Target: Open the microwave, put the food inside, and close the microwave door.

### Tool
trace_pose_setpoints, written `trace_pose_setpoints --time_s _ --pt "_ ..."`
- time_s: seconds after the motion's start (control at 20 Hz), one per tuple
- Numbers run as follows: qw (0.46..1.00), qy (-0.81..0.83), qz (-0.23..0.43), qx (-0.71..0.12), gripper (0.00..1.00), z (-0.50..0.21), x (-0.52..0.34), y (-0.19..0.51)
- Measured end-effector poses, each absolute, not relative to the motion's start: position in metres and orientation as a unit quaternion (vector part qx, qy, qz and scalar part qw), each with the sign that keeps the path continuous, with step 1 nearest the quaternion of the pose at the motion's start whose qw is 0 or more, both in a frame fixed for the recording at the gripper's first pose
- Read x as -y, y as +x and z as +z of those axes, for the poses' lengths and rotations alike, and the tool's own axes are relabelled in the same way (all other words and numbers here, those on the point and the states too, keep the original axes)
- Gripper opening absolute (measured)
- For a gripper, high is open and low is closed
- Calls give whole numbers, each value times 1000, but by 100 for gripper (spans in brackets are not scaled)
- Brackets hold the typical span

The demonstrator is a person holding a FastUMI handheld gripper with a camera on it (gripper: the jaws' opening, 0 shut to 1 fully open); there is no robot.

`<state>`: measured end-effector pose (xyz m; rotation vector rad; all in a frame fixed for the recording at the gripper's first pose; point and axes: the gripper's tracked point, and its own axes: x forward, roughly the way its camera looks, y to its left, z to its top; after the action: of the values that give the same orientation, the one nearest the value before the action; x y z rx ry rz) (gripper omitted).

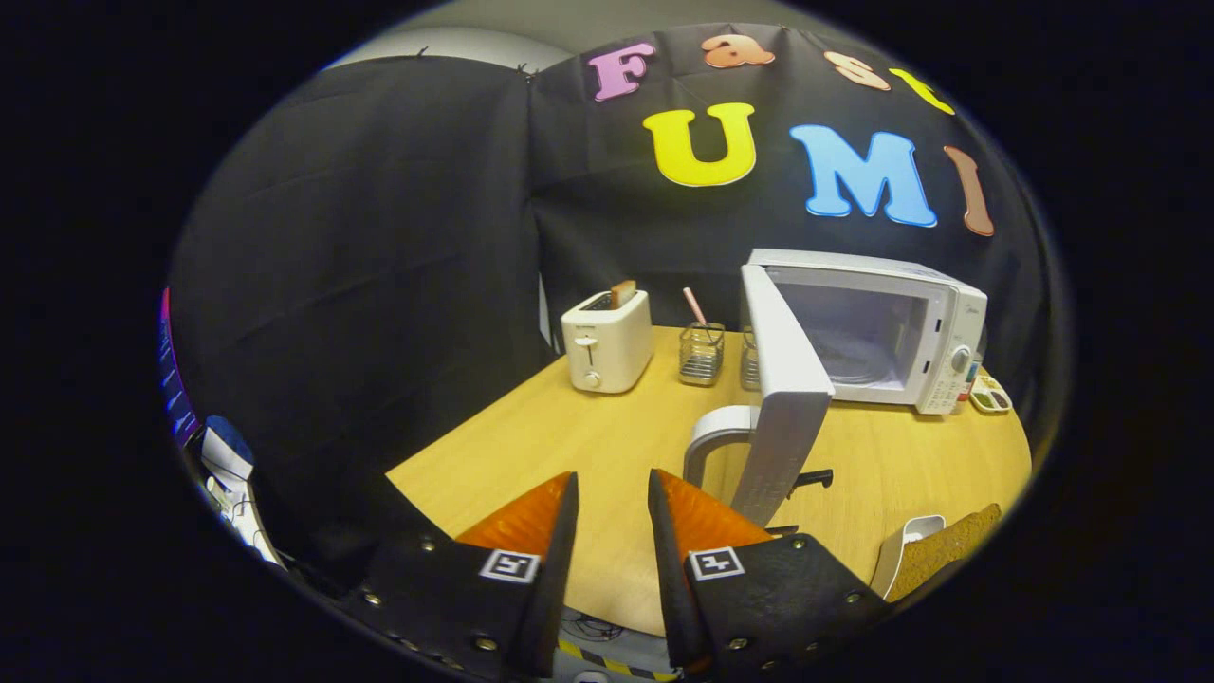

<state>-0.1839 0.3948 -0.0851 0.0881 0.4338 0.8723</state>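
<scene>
- The tool [613, 493] is open a little way, with a small gap between its two fingers, and it holds nothing.
- The fingers hang over the near edge of the wooden tabletop [607, 436].
- To the right of the fingers, near the tabletop's edge, a slice of brown bread [948, 548] leans in a white holder [901, 555]. The holder may be a dish or a rack; it is hard to tell here.
- Just ahead of the right finger is the microwave door [782, 398]. It is swung wide open, and its curved pale handle [713, 438] points toward the fingers.
- Beyond the door stands the white microwave [934, 332], with its inside open to see.
- A small tray with little colored spots [991, 394] sits beside the microwave's right side.
- Left of the microwave stand two wire cups [702, 353]; one has a pink stick [695, 306] in it.
- Farther left is a white toaster [607, 341] with a slice of toast [623, 292] poking up from it.
</scene>
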Motion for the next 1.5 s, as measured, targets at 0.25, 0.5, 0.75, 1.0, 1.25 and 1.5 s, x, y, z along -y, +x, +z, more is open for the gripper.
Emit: trace_pose_setpoints --time_s 0.25,0.5,0.75,1.0,1.25,1.5 --pt "883 71 437 -155 74 -26 -353 -180" --pt "904 98 393 -138 86 1 -285 -145" --pt "926 99 332 -151 91 -8 -205 -100" --pt "920 135 297 -218 92 -40 -148 -74" --pt "909 146 276 -276 92 -82 -103 -60" --pt "879 156 273 -359 92 -139 -76 -60"
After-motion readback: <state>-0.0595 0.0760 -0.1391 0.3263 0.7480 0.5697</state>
